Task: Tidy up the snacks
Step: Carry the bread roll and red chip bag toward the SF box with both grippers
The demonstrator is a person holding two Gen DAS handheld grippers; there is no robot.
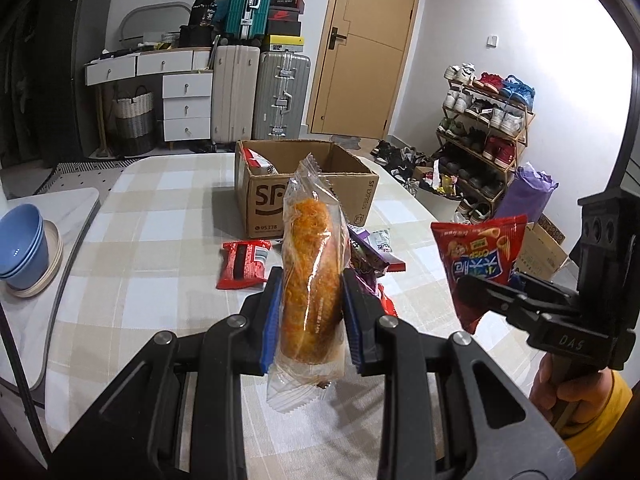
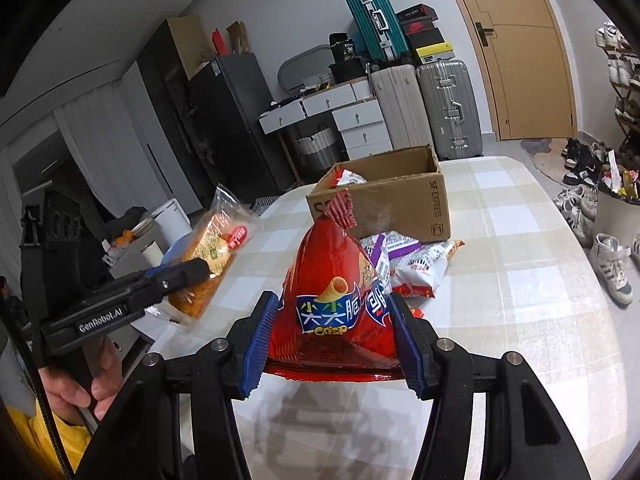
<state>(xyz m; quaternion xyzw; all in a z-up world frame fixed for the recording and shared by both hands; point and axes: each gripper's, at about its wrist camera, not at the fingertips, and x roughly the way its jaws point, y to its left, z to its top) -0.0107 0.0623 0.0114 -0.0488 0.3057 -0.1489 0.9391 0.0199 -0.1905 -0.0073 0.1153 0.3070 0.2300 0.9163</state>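
Note:
My left gripper [image 1: 310, 312] is shut on a clear-wrapped bread roll [image 1: 310, 276] with an orange floss topping, held upright above the table. My right gripper [image 2: 332, 332] is shut on a red crisp bag [image 2: 340, 300], its blue pads pressing both sides. Each gripper shows in the other view: the right gripper [image 1: 480, 296] with the red bag [image 1: 484, 256], the left gripper [image 2: 200, 270] with the bread roll [image 2: 212, 256]. An open cardboard box [image 1: 308, 192] stands beyond on the checked tablecloth, with one packet inside. Loose snack packets [image 1: 244, 264] lie in front of it.
Stacked blue bowls [image 1: 22, 244] sit on a plate at the table's left. More purple and white packets [image 2: 408, 256] lie by the box [image 2: 400, 204]. Suitcases [image 1: 260, 96], drawers and a shoe rack [image 1: 484, 132] stand across the room. A hand [image 2: 80, 388] holds the left gripper.

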